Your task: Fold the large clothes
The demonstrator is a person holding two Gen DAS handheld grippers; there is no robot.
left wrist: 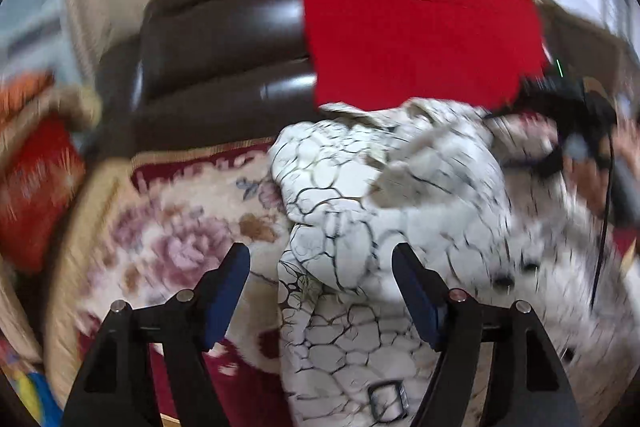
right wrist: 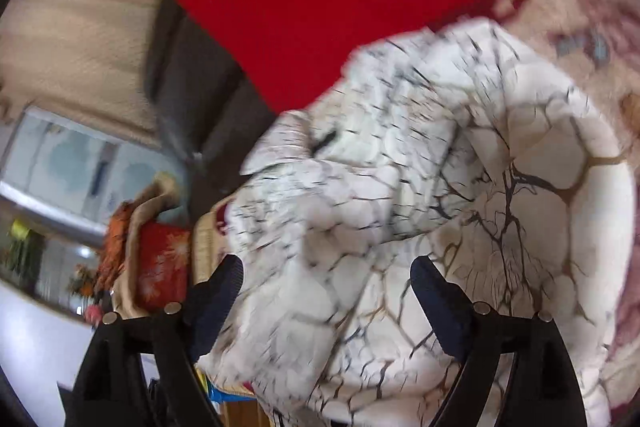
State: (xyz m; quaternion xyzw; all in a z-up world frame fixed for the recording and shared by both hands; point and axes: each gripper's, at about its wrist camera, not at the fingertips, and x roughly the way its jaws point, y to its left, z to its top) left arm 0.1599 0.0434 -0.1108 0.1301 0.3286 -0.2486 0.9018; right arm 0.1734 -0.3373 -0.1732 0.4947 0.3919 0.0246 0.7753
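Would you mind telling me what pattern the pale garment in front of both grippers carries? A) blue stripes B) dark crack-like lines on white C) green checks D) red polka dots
B: in both wrist views the white garment is covered in a net of dark, crack-like lines, lying in front of the open left gripper and right gripper.

Both wrist views closely overlook the white garment [left wrist: 384, 211].

light: bright, even, soft shadows | blur: heavy motion smear in both views | edges: fisheye bending, dark corners
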